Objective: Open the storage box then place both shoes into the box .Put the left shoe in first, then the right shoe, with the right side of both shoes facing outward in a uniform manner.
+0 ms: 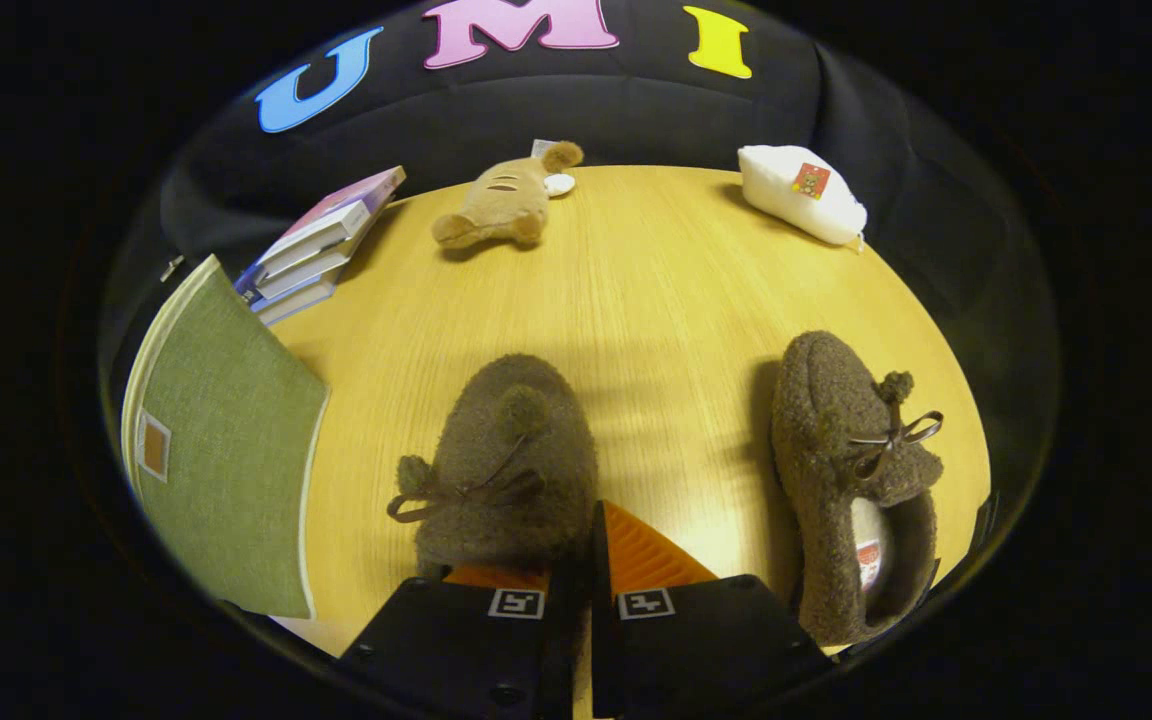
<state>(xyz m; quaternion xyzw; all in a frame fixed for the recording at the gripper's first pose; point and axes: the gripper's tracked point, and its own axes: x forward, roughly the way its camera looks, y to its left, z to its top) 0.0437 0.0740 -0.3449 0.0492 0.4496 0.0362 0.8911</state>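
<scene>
Here the green fabric storage box (226, 450) stands at the far left of the tabletop (656, 290), its lid side facing the camera, with a small tan patch on it. Just behind it lies a stack of books (321, 245), leaning toward the back wall. Further along the rear edge rests a tan plush toy (501, 205), and well to the right of that a white pouch (801, 192). Nearer, a brown fuzzy shoe (506, 460) with a pompom and bow sits toe away, its heel end right at the tongs (586, 560); the tongs point forward and slightly down over the tabletop, their two fingers drawn close together with only a narrow slit between them, the left finger (496, 576) tucked against or under the shoe's heel. Whether both fingers press on the shoe cannot be told. The second brown shoe (851, 470) lies to the right, apart, opening toward the camera
</scene>
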